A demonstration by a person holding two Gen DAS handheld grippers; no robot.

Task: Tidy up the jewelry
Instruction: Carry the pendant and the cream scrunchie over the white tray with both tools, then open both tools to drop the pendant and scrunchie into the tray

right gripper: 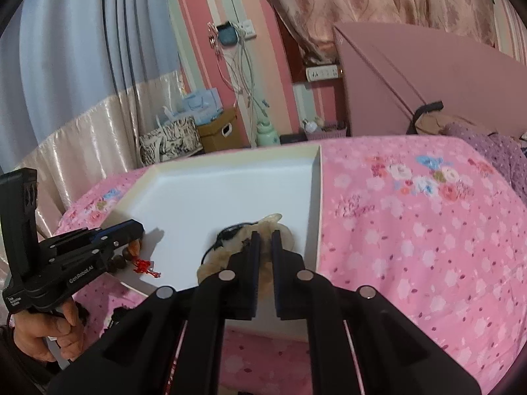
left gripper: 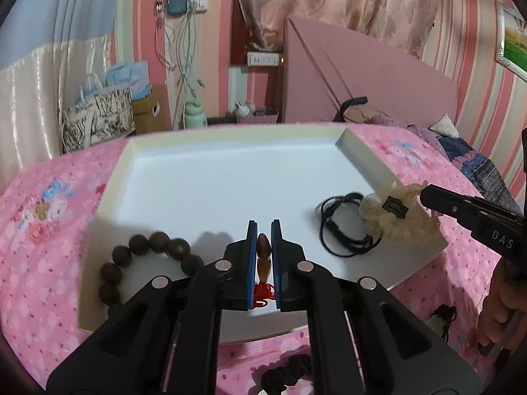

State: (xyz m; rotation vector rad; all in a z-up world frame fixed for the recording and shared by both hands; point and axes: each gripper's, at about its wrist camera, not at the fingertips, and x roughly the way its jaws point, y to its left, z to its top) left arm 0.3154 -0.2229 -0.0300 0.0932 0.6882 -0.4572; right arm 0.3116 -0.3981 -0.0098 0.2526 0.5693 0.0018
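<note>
A white tray (left gripper: 210, 177) lies on a pink flowered bedspread. My left gripper (left gripper: 263, 227) is shut on the brown drop-shaped bead (left gripper: 263, 250) of a dark wooden bead bracelet (left gripper: 145, 256), whose red tassel (left gripper: 263, 291) hangs between the pads. The bracelet's beads rest on the tray's near left. My right gripper (right gripper: 266, 235) is shut on a cream carved pendant (right gripper: 273, 227) with a black cord (left gripper: 342, 227), over the tray's right side. The pendant (left gripper: 395, 214) and the right gripper's tip (left gripper: 431, 196) also show in the left wrist view.
A black hair tie (left gripper: 283, 372) and another small cream and black piece (left gripper: 441, 321) lie on the bedspread (right gripper: 411, 230) before the tray. Bags, a box and a green bottle (left gripper: 195, 115) stand beyond the bed. A pink headboard (left gripper: 362, 79) is at the right.
</note>
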